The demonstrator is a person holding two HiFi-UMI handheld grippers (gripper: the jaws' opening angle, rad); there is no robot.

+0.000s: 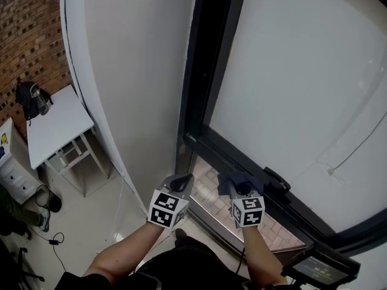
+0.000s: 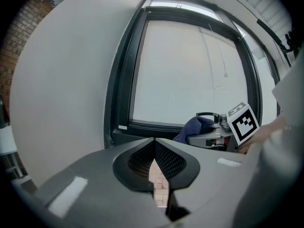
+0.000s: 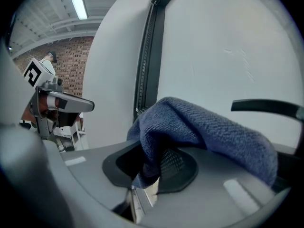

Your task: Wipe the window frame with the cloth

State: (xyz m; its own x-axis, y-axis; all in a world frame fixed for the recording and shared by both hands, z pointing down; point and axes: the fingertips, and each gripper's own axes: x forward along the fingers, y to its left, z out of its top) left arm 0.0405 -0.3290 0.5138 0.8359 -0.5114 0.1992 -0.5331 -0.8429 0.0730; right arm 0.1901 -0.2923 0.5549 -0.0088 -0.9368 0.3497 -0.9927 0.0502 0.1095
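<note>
The right gripper (image 3: 149,169) has its jaws clamped on a dark blue cloth (image 3: 199,127), which bunches up over the jaws and droops off to one side. In the head view this gripper (image 1: 240,190) holds the cloth (image 1: 231,181) low against the lower rail of the dark window frame (image 1: 199,71), just beside the black window handle (image 1: 275,179). No view shows whether the cloth actually touches the rail. The left gripper (image 2: 154,148) has its jaws together with nothing between them; only pale brick paving shows through the narrow slit below their tips. In the head view it (image 1: 180,181) hangs to the left of the right gripper, near the bottom corner of the frame where the frame meets the white wall (image 1: 139,83). From the left gripper view the cloth (image 2: 194,127) appears as a blue lump in front of the frosted pane (image 2: 190,75). Well off to the left stands a white counter (image 1: 57,125) carrying a black bag (image 1: 30,98), before a brick wall (image 1: 27,29).
</note>
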